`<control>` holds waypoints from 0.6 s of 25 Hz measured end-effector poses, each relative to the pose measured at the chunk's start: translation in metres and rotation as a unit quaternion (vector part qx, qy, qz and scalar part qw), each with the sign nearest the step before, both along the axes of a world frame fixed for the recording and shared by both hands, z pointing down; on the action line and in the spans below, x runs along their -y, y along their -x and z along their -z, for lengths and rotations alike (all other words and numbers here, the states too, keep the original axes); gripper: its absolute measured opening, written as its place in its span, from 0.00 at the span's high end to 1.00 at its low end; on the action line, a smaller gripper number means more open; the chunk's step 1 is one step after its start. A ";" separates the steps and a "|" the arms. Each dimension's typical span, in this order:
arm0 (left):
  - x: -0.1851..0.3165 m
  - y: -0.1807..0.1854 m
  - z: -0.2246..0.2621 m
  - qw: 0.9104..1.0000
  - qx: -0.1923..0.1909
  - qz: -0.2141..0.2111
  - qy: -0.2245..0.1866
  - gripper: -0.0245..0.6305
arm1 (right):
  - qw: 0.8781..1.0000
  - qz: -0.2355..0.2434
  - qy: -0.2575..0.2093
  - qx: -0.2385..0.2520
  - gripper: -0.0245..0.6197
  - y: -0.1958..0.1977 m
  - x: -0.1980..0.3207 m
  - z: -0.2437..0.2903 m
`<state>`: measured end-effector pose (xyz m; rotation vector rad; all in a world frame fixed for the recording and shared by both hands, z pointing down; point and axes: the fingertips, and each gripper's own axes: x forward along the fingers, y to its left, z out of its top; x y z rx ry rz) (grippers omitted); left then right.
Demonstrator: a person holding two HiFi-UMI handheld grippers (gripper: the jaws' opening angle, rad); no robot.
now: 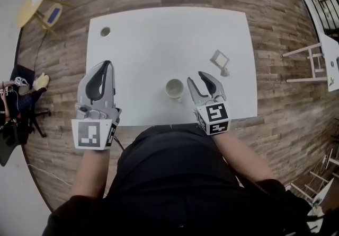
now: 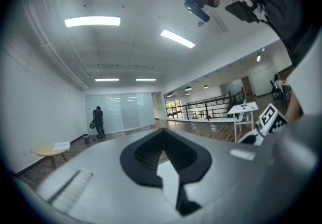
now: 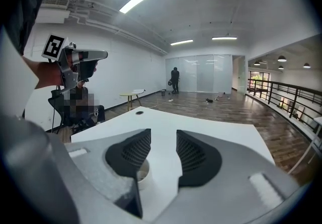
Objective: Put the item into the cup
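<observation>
Roughly, the cup point(image 1: 174, 88) stood upright near the front edge of the desk point(image 1: 159, 33); all places below are given from the cup. The item point(image 1: 220, 59), a small flat squarish thing, lay on the desk to the cup's right and farther from the person, well apart from the cup and not in it. It sat cornerwise like a diamond. It was too small to read a clear long axis. 1 tiny grey bit point(image 1: 225, 72) lay just beside it on the cup's side, and I could not tell whether it belonged to the item.

The right hand-held gripper point(image 1: 196, 77) hovered just right of the cup, tips pointing away from the person and tilted down toward the desk. The item lay ahead of those tips and off to their right. Its 2 jaws stood apart with nothing between them. The right gripper view showed only bare desk in the gap and the cup's rim point(image 3: 142, 172) under the left jaw.

The left hand-held gripper point(image 1: 107, 63) was well left of the cup, held about level, jaws closed together and empty.

The right hand looked far nearer to the item, so the reach likely fell to it.
</observation>
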<state>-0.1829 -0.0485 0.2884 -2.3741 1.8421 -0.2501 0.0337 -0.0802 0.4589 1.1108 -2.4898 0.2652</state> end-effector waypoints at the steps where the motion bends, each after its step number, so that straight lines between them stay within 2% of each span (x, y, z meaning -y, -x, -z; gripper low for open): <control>1: 0.001 0.001 0.003 1.000 -0.003 0.003 -0.003 0.96 | 1.000 -0.004 -0.003 0.000 0.71 -0.003 0.002 0.001; 3: 0.004 0.001 0.009 1.000 -0.010 0.007 -0.008 0.96 | 1.000 -0.011 -0.007 0.001 0.71 -0.008 0.005 0.004; 7: 0.006 -0.001 0.009 1.000 0.003 -0.003 -0.014 0.96 | 1.000 -0.024 -0.013 0.006 0.71 -0.016 0.010 0.009; 15: 0.014 -0.014 0.008 1.000 0.004 -0.018 -0.016 0.96 | 0.999 -0.044 -0.010 0.005 0.71 -0.035 0.012 0.006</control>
